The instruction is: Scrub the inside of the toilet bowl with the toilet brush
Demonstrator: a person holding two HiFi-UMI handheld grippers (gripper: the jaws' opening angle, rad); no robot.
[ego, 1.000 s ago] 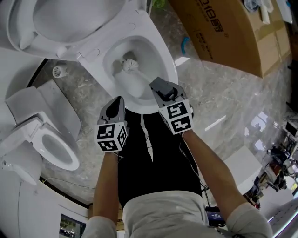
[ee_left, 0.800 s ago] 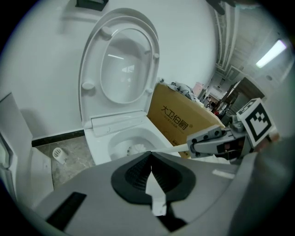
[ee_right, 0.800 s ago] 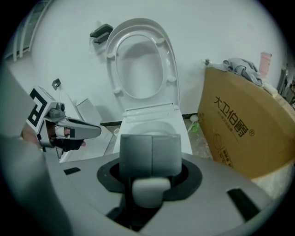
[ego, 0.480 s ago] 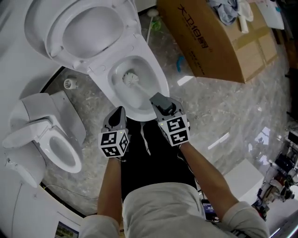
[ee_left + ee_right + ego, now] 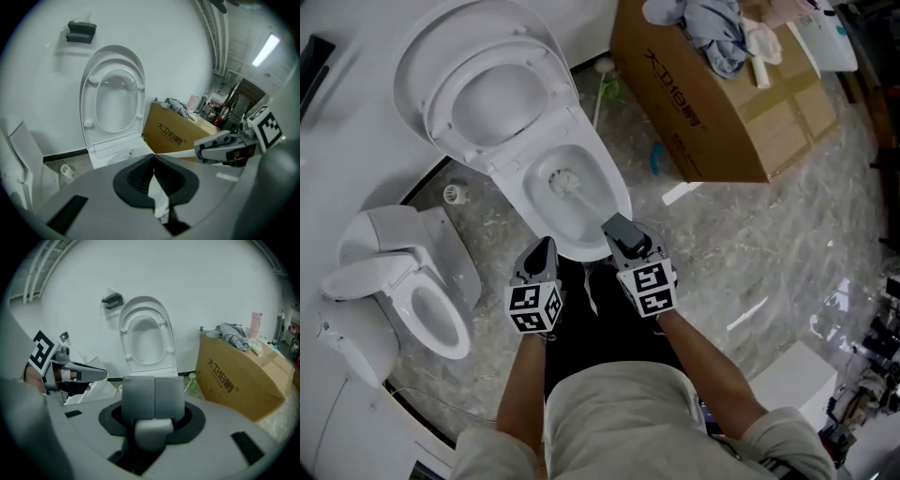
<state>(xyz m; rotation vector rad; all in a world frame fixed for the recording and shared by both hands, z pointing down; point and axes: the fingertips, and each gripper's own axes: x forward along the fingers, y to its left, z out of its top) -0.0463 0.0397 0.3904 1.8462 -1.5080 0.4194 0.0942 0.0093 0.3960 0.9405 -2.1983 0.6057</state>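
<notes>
The white toilet bowl [image 5: 617,199] stands with its lid [image 5: 492,89] raised. The toilet brush's bristle head [image 5: 562,178] sits down inside the bowl, and its pale handle slants back to my right gripper [image 5: 615,226] at the bowl's near rim. In the right gripper view the right gripper [image 5: 152,391] is shut on the handle [image 5: 150,431]. My left gripper [image 5: 545,247] hangs just left of it, over the front rim; in its own view the left gripper [image 5: 153,174] is shut and holds nothing. The raised lid [image 5: 115,101] shows ahead.
A big cardboard box [image 5: 722,89] with clothes on top stands to the right of the toilet. A second, smaller toilet [image 5: 422,300] stands at the left. A green-handled tool [image 5: 602,92], a blue item [image 5: 656,157] and a floor drain [image 5: 455,194] are on the marble floor.
The head view has pulled back, so the toilet and box look smaller and lower. Both grippers stay at the front rim, and the brush head has shifted slightly in the bowl.
</notes>
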